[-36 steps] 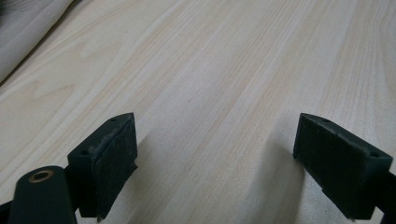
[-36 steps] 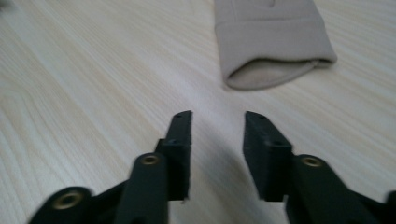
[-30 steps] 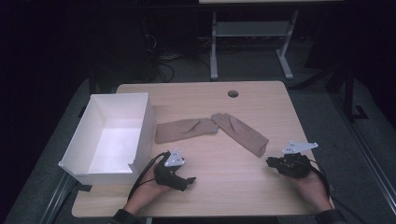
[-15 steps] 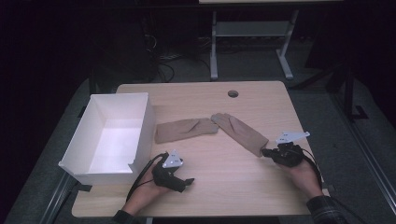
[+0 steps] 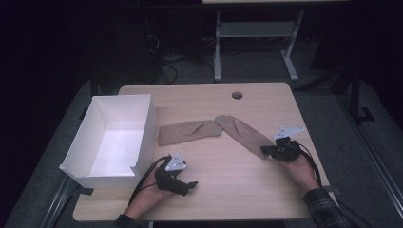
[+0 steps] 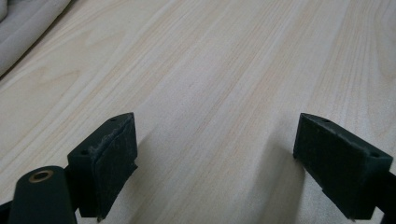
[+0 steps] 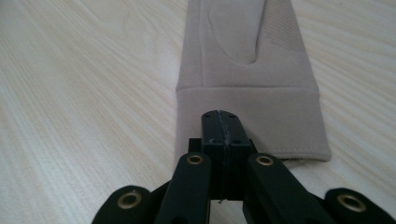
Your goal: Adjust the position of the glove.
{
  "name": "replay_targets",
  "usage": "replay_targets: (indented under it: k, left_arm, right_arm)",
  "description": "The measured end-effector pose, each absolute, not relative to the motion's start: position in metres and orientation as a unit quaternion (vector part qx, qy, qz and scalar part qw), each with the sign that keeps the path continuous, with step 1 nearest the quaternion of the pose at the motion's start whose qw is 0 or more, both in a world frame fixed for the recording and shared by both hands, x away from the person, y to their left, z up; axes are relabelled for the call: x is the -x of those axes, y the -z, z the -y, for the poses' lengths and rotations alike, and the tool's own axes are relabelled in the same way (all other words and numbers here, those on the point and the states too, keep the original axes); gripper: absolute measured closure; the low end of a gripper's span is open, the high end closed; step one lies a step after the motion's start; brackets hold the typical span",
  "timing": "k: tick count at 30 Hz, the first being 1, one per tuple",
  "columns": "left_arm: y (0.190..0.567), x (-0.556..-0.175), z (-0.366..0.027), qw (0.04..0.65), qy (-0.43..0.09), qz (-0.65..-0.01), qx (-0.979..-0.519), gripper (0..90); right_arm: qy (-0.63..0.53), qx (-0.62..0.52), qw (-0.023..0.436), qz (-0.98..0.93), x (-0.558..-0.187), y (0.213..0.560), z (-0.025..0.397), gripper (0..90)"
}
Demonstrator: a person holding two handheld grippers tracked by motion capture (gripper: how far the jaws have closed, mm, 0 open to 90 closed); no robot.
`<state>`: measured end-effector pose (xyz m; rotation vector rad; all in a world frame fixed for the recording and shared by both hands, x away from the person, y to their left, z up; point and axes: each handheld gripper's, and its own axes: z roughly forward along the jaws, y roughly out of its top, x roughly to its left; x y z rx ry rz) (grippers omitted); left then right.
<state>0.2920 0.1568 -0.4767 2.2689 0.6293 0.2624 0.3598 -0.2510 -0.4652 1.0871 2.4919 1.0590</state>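
Right gripper [image 7: 223, 128] has its fingers pressed together at the cuff of the near beige glove [image 5: 244, 135] on the tabletop [image 5: 228, 180], soft, light fabric that looks best pinched by that hem, while the left gripper [image 6: 224, 163] idles, fingers spread.

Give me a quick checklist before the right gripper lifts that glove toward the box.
1. Right gripper shut at the cuff of the right glove: ok, though whether fabric is pinched cannot tell.
2. Left gripper open and holding nothing: ok.
3. Gloves separate: not ok, the right glove's fingertips meet the left glove.
4. White box open with room inside: ok.
5. Path over the table to the box: cannot tell, the left glove lies between.
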Motion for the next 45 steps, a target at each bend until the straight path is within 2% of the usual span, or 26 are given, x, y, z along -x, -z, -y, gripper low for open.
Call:
replay_targets:
  k: [24,45]
  left_arm:
    - [0.477,-0.291,-0.157,0.377,-0.104,-0.251,-0.885,13.0]
    - [0.477,-0.290,-0.157,0.380,-0.104,-0.252,-0.884,13.0]
  right_arm:
    - [-0.332,-0.364,0.109,-0.863,-0.355,0.466,0.253,89.8]
    - [-0.323,-0.349,0.078,-0.876,-0.309,0.462,0.267,89.8]
